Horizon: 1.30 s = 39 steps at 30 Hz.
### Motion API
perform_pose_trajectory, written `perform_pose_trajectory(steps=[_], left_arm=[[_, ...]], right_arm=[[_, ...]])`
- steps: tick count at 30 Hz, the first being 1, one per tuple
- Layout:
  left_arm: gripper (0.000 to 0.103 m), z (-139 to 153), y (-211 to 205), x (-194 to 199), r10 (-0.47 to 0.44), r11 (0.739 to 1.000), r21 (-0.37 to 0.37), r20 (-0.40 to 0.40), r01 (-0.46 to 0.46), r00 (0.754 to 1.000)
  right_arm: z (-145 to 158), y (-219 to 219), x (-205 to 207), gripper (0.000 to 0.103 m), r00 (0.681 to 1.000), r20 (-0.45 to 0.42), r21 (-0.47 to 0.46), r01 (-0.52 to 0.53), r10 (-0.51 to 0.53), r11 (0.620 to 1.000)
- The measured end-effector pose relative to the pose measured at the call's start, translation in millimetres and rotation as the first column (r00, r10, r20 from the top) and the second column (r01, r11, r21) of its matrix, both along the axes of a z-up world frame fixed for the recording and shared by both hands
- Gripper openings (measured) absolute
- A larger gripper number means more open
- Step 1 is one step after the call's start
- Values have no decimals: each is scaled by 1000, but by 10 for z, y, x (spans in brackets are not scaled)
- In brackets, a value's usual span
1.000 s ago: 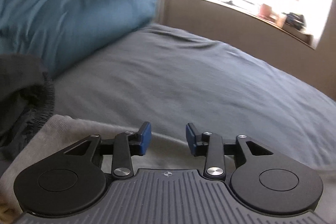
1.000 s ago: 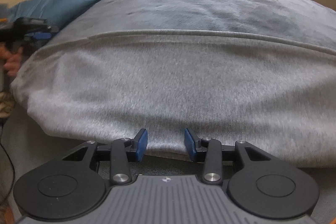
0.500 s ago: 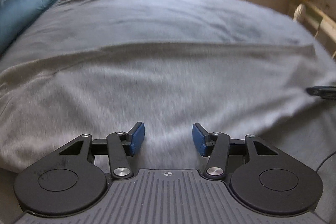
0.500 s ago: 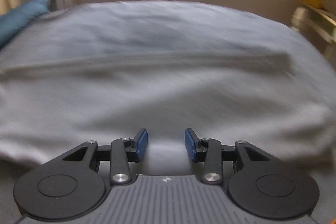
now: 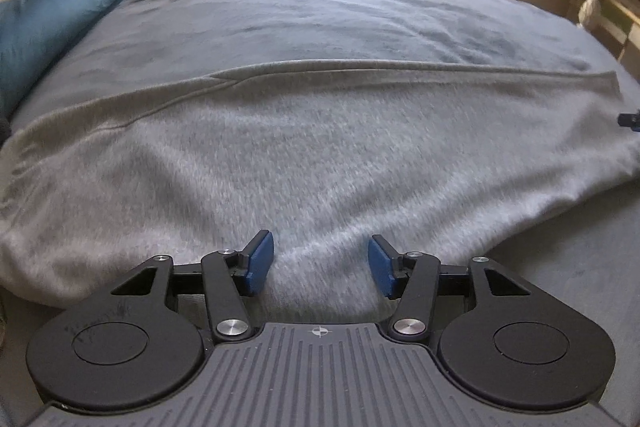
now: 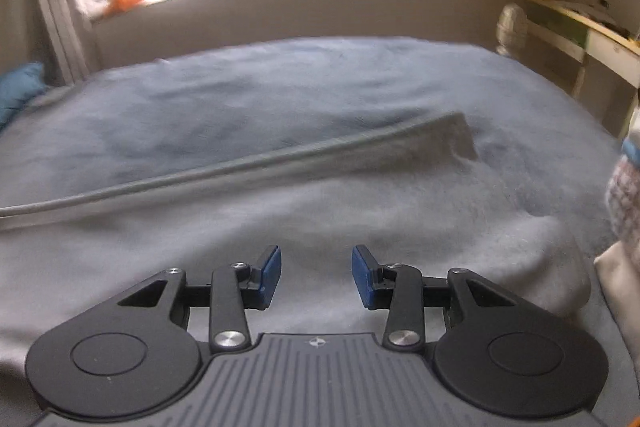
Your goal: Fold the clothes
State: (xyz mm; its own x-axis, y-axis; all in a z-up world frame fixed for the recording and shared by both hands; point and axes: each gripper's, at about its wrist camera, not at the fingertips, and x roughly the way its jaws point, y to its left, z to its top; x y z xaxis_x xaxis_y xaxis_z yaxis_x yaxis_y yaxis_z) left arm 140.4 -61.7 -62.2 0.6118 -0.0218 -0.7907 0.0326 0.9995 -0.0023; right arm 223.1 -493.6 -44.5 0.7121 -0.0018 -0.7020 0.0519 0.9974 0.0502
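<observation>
A light grey garment (image 5: 304, 147) lies spread flat across the bed, its far hem running left to right. My left gripper (image 5: 320, 261) hovers at the garment's near edge. Its jaws are opening and a low bump of grey cloth sits between the blue pads (image 5: 260, 259), which do not press on it. In the right wrist view, which is blurred, the garment (image 6: 280, 211) ends in a far corner (image 6: 452, 135). My right gripper (image 6: 317, 273) stands open over its right part, gripping nothing. Its black tip (image 5: 630, 119) shows at the right edge of the left wrist view.
The bed sheet (image 5: 320, 15) is blue-grey. A teal pillow (image 5: 48, 19) lies at the far left by the curtain. A wooden shelf (image 6: 580, 27) stands right of the bed, and a knitted cloth item (image 6: 628, 203) sits at the right edge. A window sill runs along the back wall.
The left view swung from the pillow round to face across the garment, and its jaws widened. The right gripper slid right along the garment towards its end, its jaws unchanged.
</observation>
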Motion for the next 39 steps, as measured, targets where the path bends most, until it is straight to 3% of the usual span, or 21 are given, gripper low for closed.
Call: perform_pose_trajectory(steps=[3, 5, 8, 11, 15, 18, 23, 27, 31, 34, 39], left_arm=[[56, -8, -10, -28, -11, 1000, 16, 1, 11, 1000], [57, -25, 0, -37, -12, 1000, 19, -2, 12, 1000], [58, -39, -33, -35, -16, 999, 44, -8, 17, 1000], [60, -15, -97, -30, -35, 995, 95, -10, 35, 999], [62, 13, -81, -27, 22, 997, 75, -6, -22, 1000], [62, 48, -26, -66, 97, 995, 9, 7, -98, 995], [63, 190, 74, -175, 140, 989, -46, 47, -138, 989], [65, 308, 267, -246, 196, 977, -95, 70, -189, 978], [67, 362, 522, -338, 255, 959, -146, 77, -242, 964], [67, 352, 739, -479, 324, 936, -175, 85, -306, 942], [70, 249, 1103, -746, 516, 851, -181, 106, -493, 850]], right_arm=[[-177, -297, -115, 41, 995, -42, 4, 96, -96, 995], [-178, -466, -339, 41, 990, -22, 70, 144, -143, 987], [-72, -523, -630, 42, 983, -13, 124, 182, -182, 976], [139, -418, -803, 42, 988, -7, 175, 152, -153, 973], [498, 24, -796, 43, 999, 42, 207, -26, 18, 978], [700, 523, -688, 43, 981, 52, 226, -192, 185, 955], [840, 1382, -474, 43, 918, 7, 275, -384, 398, 881], [776, 1951, -302, 43, 858, -75, 273, -472, 508, 838], [706, 2488, -154, 43, 815, -148, 218, -525, 560, 823], [606, 2843, -98, 43, 788, -164, 193, -564, 593, 803], [254, 3237, -50, 43, 783, -165, 193, -570, 599, 798]])
